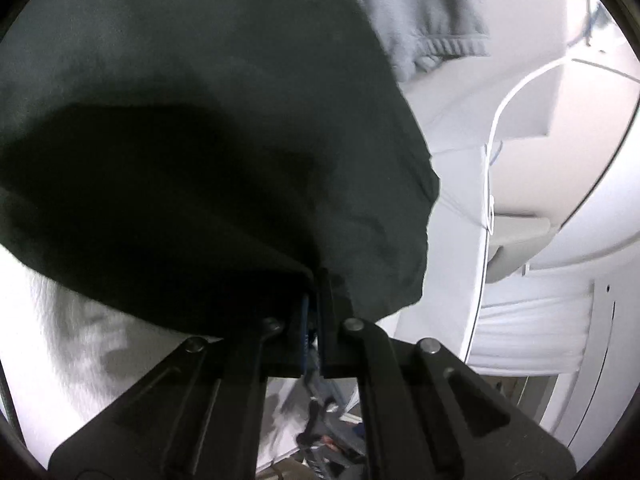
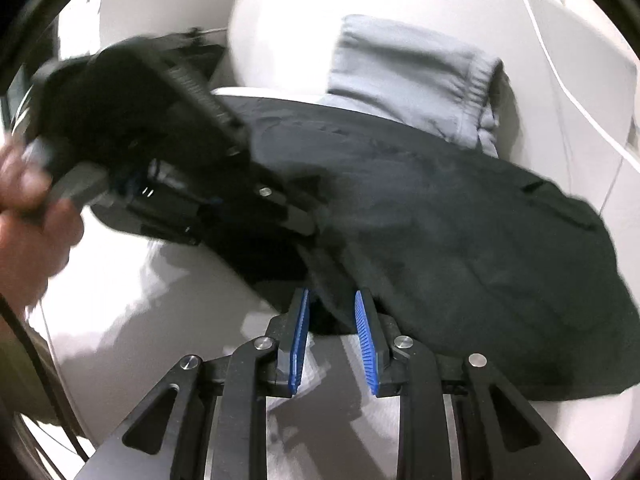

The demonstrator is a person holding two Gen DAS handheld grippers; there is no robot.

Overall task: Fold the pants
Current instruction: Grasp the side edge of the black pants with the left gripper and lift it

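Dark green-black pants (image 1: 200,140) lie spread over a white padded surface (image 2: 160,300) and fill most of the left wrist view. My left gripper (image 1: 314,280) is shut on a pinch of their cloth at the near edge. In the right wrist view the same pants (image 2: 460,240) stretch from the centre to the right. There my left gripper (image 2: 310,226) comes in from the left, held by a hand (image 2: 28,216), with its tips in the cloth. My right gripper (image 2: 332,304) has its blue pads closed on a bunched fold of the pants' near edge.
A light grey garment (image 2: 412,76) with a ribbed cuff lies behind the pants, partly under them, and also shows as the grey garment (image 1: 420,12). A white cable (image 1: 496,120) runs along the white furniture on the right. Clutter lies on the floor below the surface's edge (image 1: 320,432).
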